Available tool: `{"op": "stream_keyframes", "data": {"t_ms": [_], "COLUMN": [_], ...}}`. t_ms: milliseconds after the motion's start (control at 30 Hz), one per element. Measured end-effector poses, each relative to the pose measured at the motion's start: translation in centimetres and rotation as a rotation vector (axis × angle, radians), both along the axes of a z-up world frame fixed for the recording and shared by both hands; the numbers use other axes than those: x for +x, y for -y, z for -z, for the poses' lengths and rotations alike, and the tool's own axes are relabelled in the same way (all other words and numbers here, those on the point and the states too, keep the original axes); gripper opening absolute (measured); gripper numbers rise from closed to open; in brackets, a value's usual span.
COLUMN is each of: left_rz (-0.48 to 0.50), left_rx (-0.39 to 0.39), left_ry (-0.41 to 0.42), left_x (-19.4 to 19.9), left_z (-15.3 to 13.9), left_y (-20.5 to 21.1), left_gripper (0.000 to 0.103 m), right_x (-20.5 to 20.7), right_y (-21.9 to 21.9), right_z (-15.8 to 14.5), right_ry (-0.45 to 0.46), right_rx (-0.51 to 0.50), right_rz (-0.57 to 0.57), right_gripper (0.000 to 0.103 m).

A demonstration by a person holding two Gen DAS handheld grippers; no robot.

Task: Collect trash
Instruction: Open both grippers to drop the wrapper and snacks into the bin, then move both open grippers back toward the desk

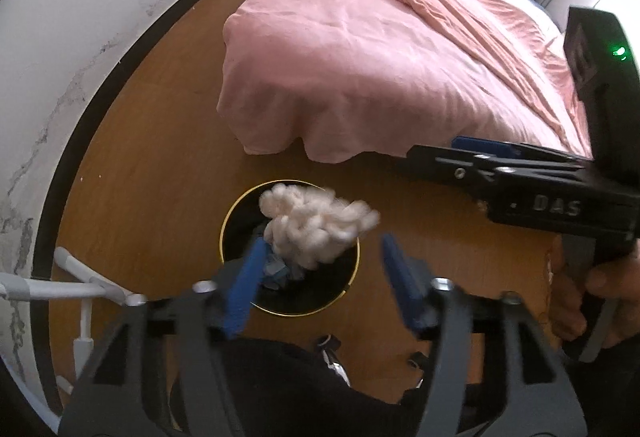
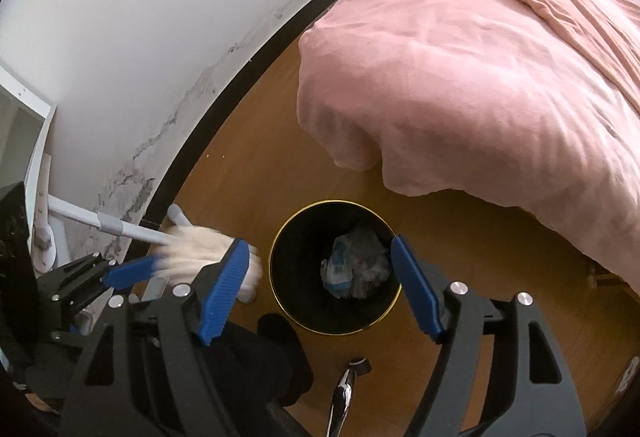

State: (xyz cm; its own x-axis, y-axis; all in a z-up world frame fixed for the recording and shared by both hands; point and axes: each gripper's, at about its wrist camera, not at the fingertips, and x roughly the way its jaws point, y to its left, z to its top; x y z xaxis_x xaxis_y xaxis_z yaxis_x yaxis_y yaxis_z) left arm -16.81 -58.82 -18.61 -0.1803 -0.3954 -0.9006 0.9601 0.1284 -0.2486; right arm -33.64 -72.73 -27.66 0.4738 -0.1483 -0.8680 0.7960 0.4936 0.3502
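Trash: white fluffy wad (image 1: 316,227), blurred, between the spread blue fingers of the left gripper (image 1: 324,273), neither pad pressing it, above the black gold-rimmed bin (image 1: 352,257) on the wood floor beside the pink bed (image 1: 360,49). Right gripper (image 2: 320,285) also spread and empty over the bin, crumpled paper (image 2: 356,261) lying inside

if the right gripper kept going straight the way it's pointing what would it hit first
Most likely the crumpled paper and plastic trash inside the round black gold-rimmed bin, which sits centred between the right gripper's open blue fingers. Depth is unclear.
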Motion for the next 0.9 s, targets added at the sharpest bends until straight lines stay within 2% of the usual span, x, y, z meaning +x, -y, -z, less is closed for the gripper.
{"op": "stream_keyframes", "data": {"t_ms": [133,267,467,567,667,733,900], "left_rz": [-0.004,-0.024,-0.106,-0.162,-0.253,-0.341,-0.620], "left_rx": [0.007,-0.019,-0.127,-0.184,-0.231,-0.253,-0.247], "left_ry": [0.008,0.030,0.068,0.118,0.195,0.233,0.295], "left_x": [0.1,0.5,2.4,4.1,6.4,8.3,13.6], "left_z": [-0.1,-1.8,-8.0,-11.8,-15.5,-17.4,-19.5], "left_y": [0.0,-1.6,-7.3,-11.9,-17.7,-22.0,-34.5], "left_gripper": [0.062,0.070,0.083,0.086,0.088,0.089,0.089], "right_x": [0.2,0.8,3.5,5.7,8.9,12.1,20.6], "right_y": [-0.1,-0.6,-2.6,-5.0,-8.6,-12.2,-22.4], "right_z": [-0.2,-0.7,-2.3,-4.8,-8.5,-11.3,-17.0], "right_ry": [0.009,0.017,0.034,0.062,0.127,0.174,0.261], "right_rx": [-0.005,-0.016,-0.061,-0.110,-0.164,-0.199,-0.255], "right_rz": [0.001,-0.014,-0.083,-0.151,-0.259,-0.375,-0.708], "right_gripper": [0.071,0.071,0.071,0.071,0.071,0.071,0.071]}}
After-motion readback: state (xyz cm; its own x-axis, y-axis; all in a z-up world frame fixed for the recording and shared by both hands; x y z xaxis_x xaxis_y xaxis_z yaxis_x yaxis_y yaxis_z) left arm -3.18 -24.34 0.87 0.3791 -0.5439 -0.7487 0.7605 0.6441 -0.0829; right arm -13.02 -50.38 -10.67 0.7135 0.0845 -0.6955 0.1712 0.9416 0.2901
